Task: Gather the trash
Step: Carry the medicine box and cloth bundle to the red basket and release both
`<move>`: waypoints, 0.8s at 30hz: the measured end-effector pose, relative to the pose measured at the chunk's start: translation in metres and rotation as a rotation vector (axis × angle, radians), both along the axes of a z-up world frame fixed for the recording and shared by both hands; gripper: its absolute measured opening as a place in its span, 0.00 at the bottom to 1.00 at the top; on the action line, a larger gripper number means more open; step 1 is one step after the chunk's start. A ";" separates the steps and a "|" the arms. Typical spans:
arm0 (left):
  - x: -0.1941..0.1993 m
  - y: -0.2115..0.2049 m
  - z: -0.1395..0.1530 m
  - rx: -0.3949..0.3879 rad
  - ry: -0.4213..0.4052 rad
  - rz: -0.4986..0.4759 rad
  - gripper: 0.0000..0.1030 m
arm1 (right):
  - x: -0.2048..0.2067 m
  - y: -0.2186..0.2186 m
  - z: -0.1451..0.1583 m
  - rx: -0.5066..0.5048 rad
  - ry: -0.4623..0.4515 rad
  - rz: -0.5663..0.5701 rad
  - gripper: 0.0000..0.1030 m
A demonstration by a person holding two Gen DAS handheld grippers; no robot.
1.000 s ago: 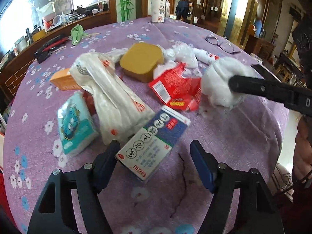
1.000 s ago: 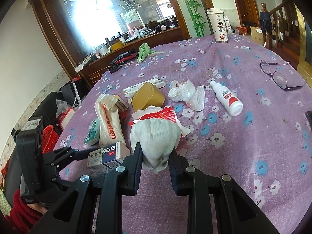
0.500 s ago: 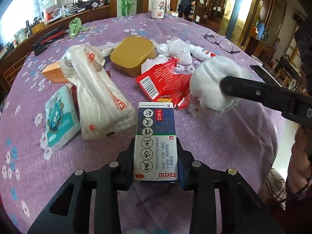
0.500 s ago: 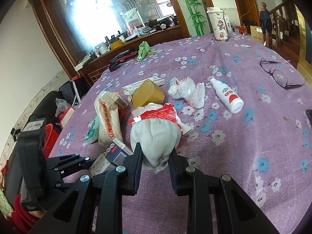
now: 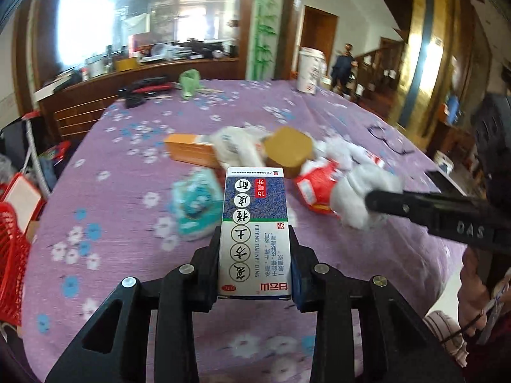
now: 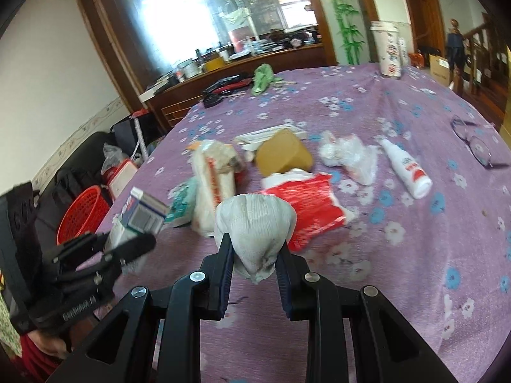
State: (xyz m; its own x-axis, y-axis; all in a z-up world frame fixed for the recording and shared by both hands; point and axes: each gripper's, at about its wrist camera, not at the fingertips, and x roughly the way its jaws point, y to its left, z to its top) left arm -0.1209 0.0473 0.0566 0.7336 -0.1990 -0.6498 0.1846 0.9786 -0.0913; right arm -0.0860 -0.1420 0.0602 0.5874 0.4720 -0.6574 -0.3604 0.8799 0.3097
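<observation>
A blue-and-white medicine box (image 5: 255, 233) sits clamped in my left gripper (image 5: 255, 274) — long axis pointing straight ahead along the fingers. My right gripper (image 6: 254, 261) pinches a white wad (image 6: 254, 223). The red basket (image 6: 83, 212) lies floor-level, beyond my left gripper — nearer it.

The left gripper (image 5: 255, 265) clamps a blue-and-white carton (image 5: 254, 233) between its jaws, above the purple flowered tablecloth (image 5: 134, 198). At right, the right gripper (image 5: 383, 202) grips a white wad (image 5: 361, 191). Beyond lie a red wrapper (image 5: 314, 185), a tan lid (image 5: 289, 150) and an orange box (image 5: 188, 151).
</observation>
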 end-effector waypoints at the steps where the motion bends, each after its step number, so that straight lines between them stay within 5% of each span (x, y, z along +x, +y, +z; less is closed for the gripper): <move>1: 0.000 0.006 0.002 0.002 -0.008 0.020 0.32 | 0.000 0.006 0.001 -0.007 -0.002 0.013 0.26; 14: -0.017 0.083 0.014 0.001 -0.045 0.190 0.32 | 0.010 0.094 0.018 -0.044 0.012 0.199 0.26; 24: -0.051 0.192 0.031 0.011 -0.082 0.433 0.32 | 0.011 0.201 0.043 -0.059 0.012 0.392 0.26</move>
State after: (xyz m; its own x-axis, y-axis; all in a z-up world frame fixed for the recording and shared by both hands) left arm -0.1717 0.2396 0.0875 0.7971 0.1443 -0.5863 -0.2364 0.9681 -0.0830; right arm -0.0746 0.0588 0.1030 0.3627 0.6202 -0.6956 -0.6690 0.6929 0.2690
